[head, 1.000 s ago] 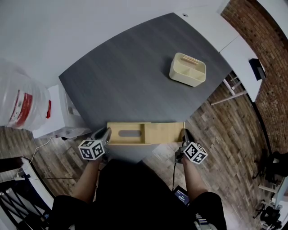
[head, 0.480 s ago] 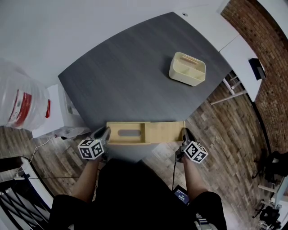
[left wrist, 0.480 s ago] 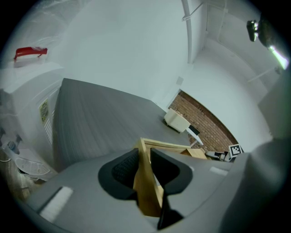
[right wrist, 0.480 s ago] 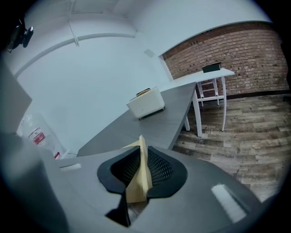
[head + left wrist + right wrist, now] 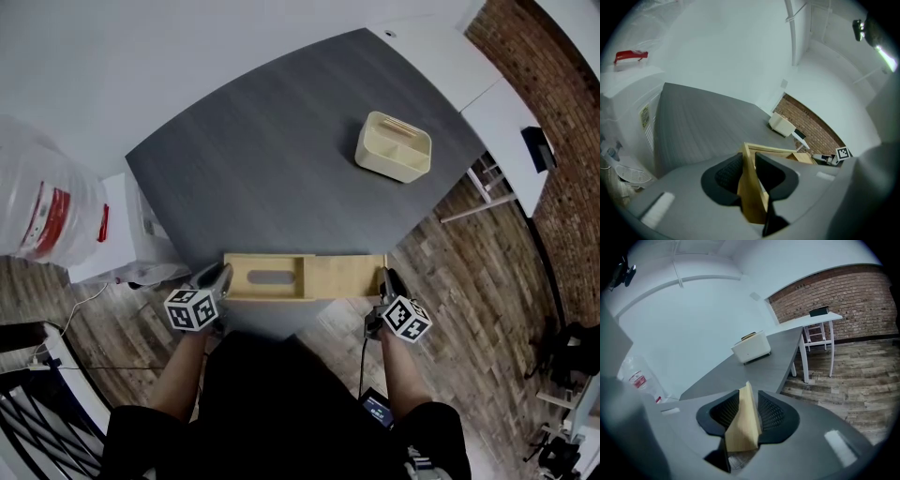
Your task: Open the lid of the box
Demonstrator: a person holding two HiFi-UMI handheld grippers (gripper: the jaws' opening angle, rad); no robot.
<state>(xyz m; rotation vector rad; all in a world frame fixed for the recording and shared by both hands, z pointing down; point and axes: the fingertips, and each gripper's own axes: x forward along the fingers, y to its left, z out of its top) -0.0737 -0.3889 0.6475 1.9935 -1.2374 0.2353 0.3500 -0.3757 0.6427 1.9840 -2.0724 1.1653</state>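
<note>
A long wooden box lies along the front edge of the grey table. Its left half carries a panel with an oval slot; the right half is plain wood. My left gripper is at the box's left end. In the left gripper view my left gripper is shut on that end wall of the box. My right gripper is at the right end. In the right gripper view its jaws have just been opening, and the box's end stands loosely between the pads.
A cream container with a divider sits far back on the right of the table. A white bag with red print stands on the floor at the left. A white table and a brick wall are at the right.
</note>
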